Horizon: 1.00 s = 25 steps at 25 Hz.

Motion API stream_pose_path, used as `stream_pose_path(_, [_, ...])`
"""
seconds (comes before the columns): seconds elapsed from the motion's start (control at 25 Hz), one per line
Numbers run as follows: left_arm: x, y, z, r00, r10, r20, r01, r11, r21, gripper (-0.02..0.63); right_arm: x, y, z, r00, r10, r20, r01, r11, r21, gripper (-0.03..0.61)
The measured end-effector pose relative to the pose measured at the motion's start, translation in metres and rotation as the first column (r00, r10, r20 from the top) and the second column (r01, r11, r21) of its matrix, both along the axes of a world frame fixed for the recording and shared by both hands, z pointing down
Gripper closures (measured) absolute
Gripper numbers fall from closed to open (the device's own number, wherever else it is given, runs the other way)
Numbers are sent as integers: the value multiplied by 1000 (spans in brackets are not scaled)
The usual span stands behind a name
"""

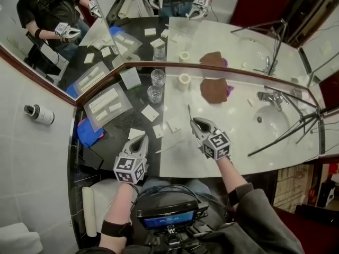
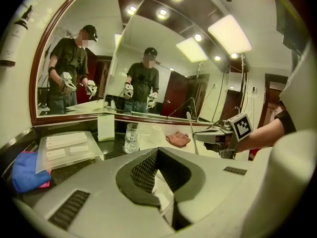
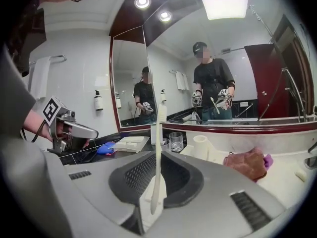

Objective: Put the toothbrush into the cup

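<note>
My right gripper (image 1: 196, 122) (image 3: 152, 205) is shut on a white toothbrush (image 1: 189, 111) (image 3: 157, 152), held upright above the white counter; the left gripper view shows the toothbrush (image 2: 191, 132) too. Two clear glass cups (image 1: 155, 94) (image 1: 158, 76) (image 3: 176, 141) stand at the back by the mirror, to the left of and beyond it. My left gripper (image 1: 141, 140) (image 2: 163, 197) hovers over the black counter, jaws shut. Something thin and white shows in its gap; I cannot tell whether it is a wrapper or the pad.
A white paper cup (image 1: 184, 81) and a brown cloth (image 1: 214, 91) lie near the mirror. The basin (image 1: 273, 121) and tap (image 1: 269, 97) are at the right, with tripod legs (image 1: 296, 125) across them. A clear tray (image 1: 108, 106), a blue cloth (image 1: 89, 132) and white packets (image 1: 150, 112) lie on the left.
</note>
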<state>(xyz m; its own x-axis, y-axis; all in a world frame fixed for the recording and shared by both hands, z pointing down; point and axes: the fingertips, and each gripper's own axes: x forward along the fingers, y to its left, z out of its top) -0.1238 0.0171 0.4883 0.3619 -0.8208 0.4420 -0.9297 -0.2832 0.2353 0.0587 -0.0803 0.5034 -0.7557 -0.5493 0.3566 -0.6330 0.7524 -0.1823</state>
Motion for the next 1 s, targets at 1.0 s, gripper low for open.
stream_pose_path(1.0, [1, -151, 57, 999, 1, 38, -4, 996, 88, 611, -136, -202, -24, 959, -130, 253, 63, 964, 259, 529])
